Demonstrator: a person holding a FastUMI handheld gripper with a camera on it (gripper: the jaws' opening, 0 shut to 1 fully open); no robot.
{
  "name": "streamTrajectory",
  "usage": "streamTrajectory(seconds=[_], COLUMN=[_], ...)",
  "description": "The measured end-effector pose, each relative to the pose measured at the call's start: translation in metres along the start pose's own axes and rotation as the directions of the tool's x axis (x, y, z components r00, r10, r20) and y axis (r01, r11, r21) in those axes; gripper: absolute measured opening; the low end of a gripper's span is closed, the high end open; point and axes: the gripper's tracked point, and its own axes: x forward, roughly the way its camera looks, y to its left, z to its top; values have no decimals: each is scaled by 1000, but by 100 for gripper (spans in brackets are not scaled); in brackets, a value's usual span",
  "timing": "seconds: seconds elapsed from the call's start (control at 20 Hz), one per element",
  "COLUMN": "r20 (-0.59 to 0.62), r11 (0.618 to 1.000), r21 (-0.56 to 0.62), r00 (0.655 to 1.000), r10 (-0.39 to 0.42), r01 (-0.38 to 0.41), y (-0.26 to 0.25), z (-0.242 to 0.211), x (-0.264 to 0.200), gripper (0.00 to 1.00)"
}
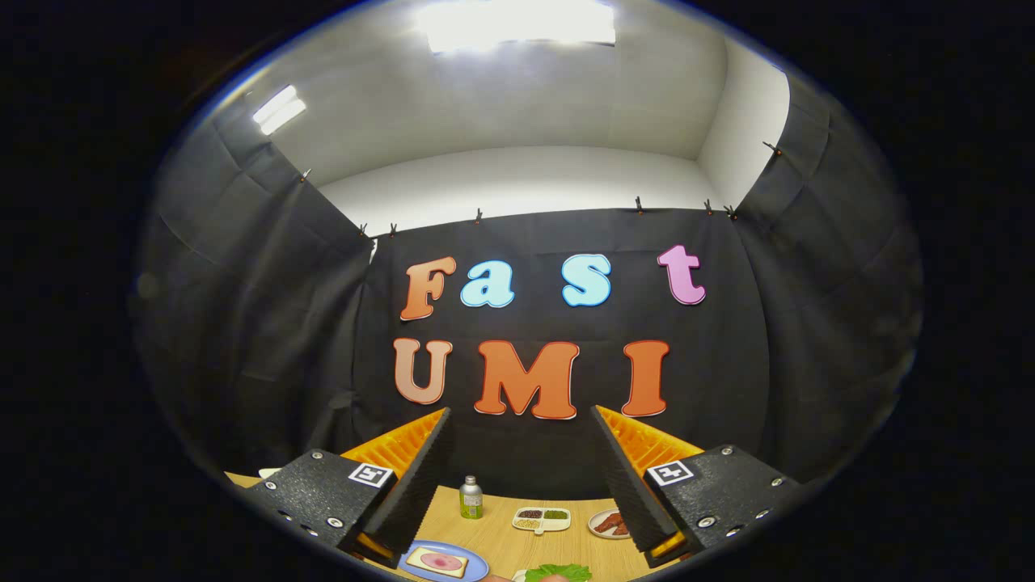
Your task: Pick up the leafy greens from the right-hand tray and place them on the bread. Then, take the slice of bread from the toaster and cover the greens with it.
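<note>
Greens: we are seeing the leafy greens (558, 573) lying nearest, low between the fingers, not yet picked up.
Bread: the bread (437, 561) is waiting uncovered on its blue plate (477, 566), beside the greens.
Progress: we are judging that both steps are remaining.
Tongs: our tongs (521, 469) are standing wide open, gripping nothing.
Beyond: a small bottle (471, 497) and divided dish (542, 519) are sitting farther along the tabletop (501, 546).

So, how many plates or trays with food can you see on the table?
4, maybe more hidden. Blue plate with bread by one finger of the open tool; divided tray beyond; red-food plate by the other; greens tray nearest.
</note>
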Motion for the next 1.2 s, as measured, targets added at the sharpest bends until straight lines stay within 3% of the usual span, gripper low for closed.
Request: streamTrajectory(seconds=[0.35,0.55,0.9,1.2], r20=[-93,-205,-417,-569], r11=[1000,1000,999,992], r21=[9,-11,11,67], r00=[996,979,908,812], r10=[0,7,45,128], r01=[0,-10,-45,-109], y=[-10,-11,-7,12], z=[-38,-78,-147,-208], x=[8,15,19,11], gripper=[98,98,99,99])
